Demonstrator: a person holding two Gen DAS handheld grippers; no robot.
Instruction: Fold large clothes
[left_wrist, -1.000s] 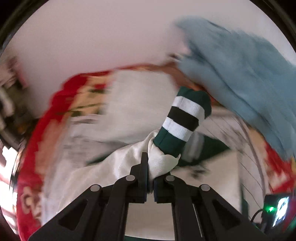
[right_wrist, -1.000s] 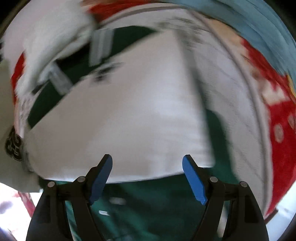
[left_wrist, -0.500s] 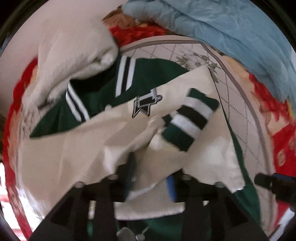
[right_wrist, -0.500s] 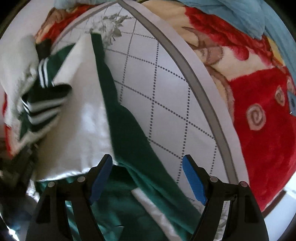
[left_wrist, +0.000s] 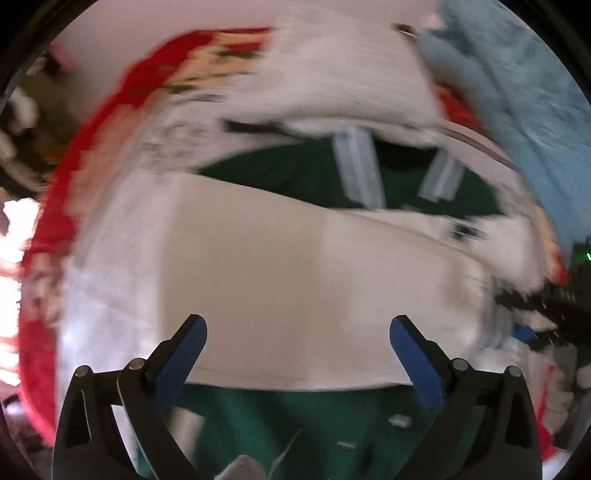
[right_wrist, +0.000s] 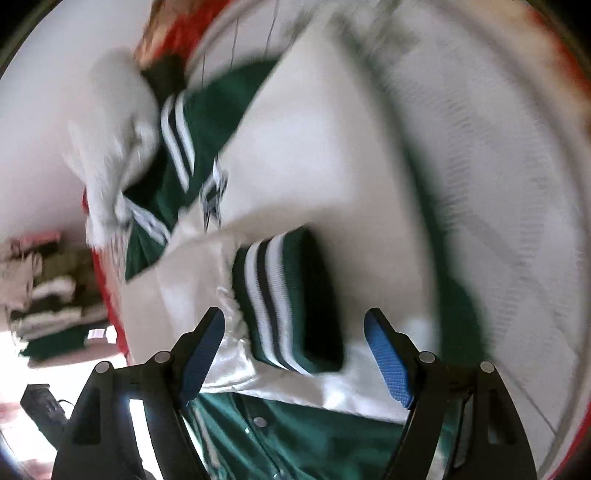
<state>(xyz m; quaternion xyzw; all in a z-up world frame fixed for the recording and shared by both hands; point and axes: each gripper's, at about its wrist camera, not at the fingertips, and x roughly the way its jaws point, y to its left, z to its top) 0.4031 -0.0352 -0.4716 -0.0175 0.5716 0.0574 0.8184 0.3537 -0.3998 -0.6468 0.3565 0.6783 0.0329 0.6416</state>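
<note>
Both the left gripper (left_wrist: 297, 354) and right gripper (right_wrist: 295, 350) have fingers spread, holding nothing. A green and white jacket (right_wrist: 306, 177) lies on the bed (right_wrist: 517, 184), its striped cuff (right_wrist: 288, 302) just ahead of the right fingers.

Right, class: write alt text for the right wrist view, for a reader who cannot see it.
Open right tongs hover over a green-and-white jacket spread on a quilted mat; its striped cuff lies between the blue pads. The picture is motion-blurred.
</note>
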